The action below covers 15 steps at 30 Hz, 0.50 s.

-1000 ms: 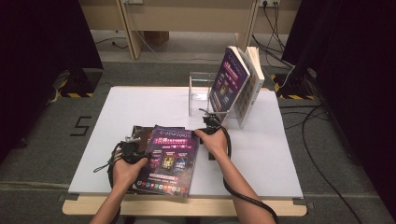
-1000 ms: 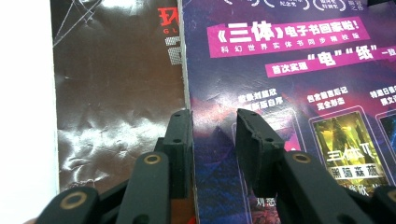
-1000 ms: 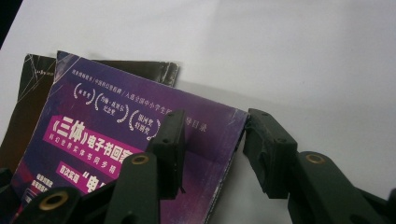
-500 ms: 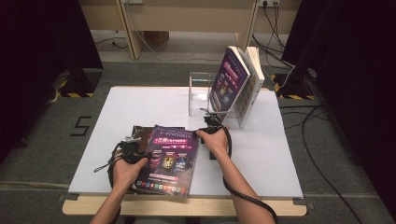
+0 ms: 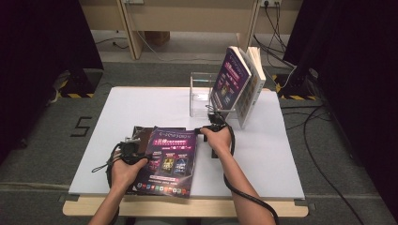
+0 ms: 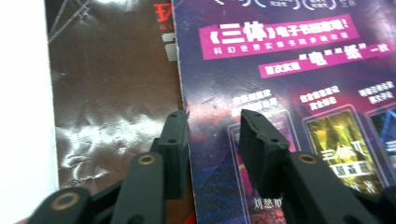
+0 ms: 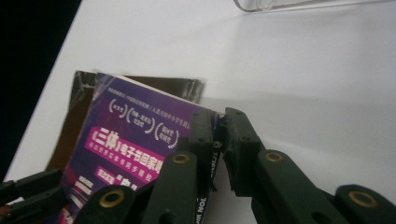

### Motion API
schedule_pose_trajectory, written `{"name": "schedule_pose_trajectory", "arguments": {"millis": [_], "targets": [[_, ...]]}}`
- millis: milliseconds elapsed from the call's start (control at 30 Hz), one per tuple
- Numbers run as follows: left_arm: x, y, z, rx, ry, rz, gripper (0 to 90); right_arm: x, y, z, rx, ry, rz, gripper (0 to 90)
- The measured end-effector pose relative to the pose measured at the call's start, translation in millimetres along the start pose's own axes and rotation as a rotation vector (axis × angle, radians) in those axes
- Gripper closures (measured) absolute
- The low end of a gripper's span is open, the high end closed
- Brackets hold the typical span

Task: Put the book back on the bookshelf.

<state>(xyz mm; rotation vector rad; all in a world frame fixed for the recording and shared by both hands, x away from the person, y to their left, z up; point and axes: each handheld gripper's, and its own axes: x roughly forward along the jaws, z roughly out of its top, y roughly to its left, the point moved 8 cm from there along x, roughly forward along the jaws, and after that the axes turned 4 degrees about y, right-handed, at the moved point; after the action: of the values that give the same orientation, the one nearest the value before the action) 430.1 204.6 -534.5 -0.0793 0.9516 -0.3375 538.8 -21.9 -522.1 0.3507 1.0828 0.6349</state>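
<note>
1. I am keeping my left gripper (image 5: 135, 151) spread over the left edge of the purple book (image 5: 170, 159), one jaw on each side of that edge, its pads not pressing. The jaws have just been opening. Risk: nothing is steadying this side, so the book may be sliding.
2. The purple book is lying near the front of the white table (image 5: 141, 103), partly covering a dark book (image 5: 143, 133). Risk: the lower cover may be dragging along.
3. I am pinching the purple book's far right corner with my right gripper (image 7: 217, 126); its jaws have just been closing. Risk: such a shallow corner grip may be slipping or creasing the cover when lifting toward the clear stand (image 5: 199, 93).
</note>
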Motion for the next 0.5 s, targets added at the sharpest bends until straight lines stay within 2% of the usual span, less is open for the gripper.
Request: {"name": "schedule_pose_trajectory", "arguments": {"millis": [67,233,500], "targets": [[-5.2,-0.6,3.8,-0.004,-0.021,-0.009,56.6,-1.4,1.5,1.3,0.007,-0.007,0.021,83.4],[-17.4,3.3,13.3,-0.012,-0.077,0.008,54.1,-5.6,5.7,4.7,0.005,-0.023,0.054,84.1],[-15.2,5.9,11.4,-0.023,-0.073,0.0,52.4,-18.2,17.0,10.4,-0.034,-0.065,0.072,84.6]]}}
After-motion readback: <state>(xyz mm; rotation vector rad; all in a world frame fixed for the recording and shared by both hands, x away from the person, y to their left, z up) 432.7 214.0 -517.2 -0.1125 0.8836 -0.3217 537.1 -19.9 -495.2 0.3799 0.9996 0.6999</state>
